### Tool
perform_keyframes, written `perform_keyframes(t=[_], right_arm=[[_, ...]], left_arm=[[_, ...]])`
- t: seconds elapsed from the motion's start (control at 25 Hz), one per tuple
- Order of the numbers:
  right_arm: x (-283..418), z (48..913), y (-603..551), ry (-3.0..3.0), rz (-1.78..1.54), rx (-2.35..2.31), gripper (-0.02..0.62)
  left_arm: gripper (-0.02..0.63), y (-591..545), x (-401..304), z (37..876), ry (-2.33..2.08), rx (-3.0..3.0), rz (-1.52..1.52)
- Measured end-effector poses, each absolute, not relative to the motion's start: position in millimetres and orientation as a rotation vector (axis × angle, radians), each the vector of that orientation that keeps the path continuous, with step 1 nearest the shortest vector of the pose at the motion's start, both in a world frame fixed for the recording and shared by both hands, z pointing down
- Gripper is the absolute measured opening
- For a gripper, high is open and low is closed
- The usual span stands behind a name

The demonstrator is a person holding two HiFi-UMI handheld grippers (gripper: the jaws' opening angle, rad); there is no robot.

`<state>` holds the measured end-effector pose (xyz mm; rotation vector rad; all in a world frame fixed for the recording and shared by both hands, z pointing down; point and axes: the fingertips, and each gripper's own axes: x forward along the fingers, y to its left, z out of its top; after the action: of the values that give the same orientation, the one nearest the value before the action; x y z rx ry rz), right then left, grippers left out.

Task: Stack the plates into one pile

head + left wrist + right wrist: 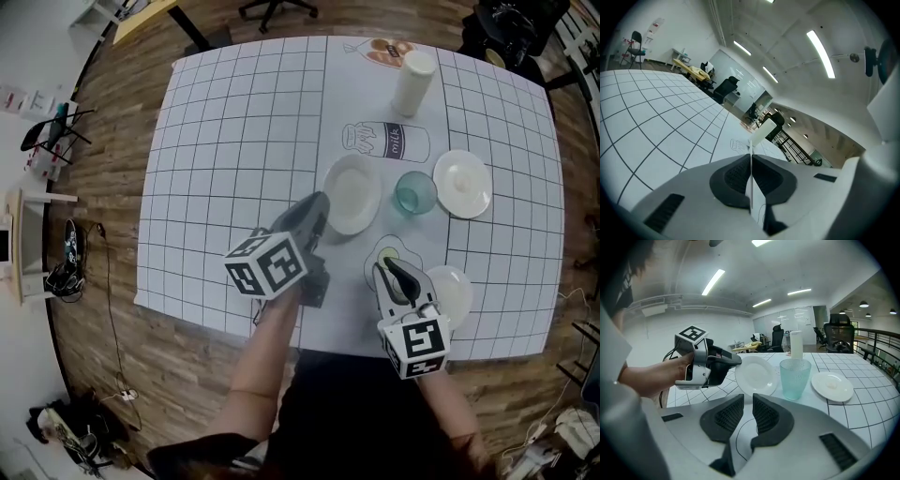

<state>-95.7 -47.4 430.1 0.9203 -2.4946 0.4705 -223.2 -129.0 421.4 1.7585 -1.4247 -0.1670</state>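
left fingers (733, 176): pinched tight on the thin rim of a round white ceramic plate (756, 376). The left gripper (317, 214) has it tipped up from the white gridded surface (234, 141), mid-surface.
right fingers (729, 416): only a narrow gap between them and nothing in it. The right gripper (392, 270) is hovering at the near side.
slip risk: tbh that rim-only hold looks sketchy. A glazed plate could pivot or slide out on a quick swing.
bump risk: the teal translucent tumbler (414, 192) stands just right of the held plate, between it and a second small white plate (462, 183). A low carry rightward would probably clip it.
near-right white plate (452, 295): just beside the right gripper, so a careless sweep could shove it toward the near edge.
pile: not started, all three plates are apart.
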Motion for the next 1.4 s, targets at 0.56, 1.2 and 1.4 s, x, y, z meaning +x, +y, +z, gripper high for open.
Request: perform_keyframes(t=[0.56, 1.2, 1.4], right_arm=[[-47, 410, -15, -2.52, 0.422, 1.002, 0.074], [66, 394, 3, -2.39, 0.319, 1.277, 0.074], [106, 398, 13, -2.324, 0.338, 1.379, 0.074]], left_arm=[[0.034, -75, -190, 376, -1.461, 1.844, -0.221], [0.034, -16, -91, 364, -1.177, 1.93, -0.21], [0.034, -10, -48, 377, -1.061, 1.94, -0.167]])
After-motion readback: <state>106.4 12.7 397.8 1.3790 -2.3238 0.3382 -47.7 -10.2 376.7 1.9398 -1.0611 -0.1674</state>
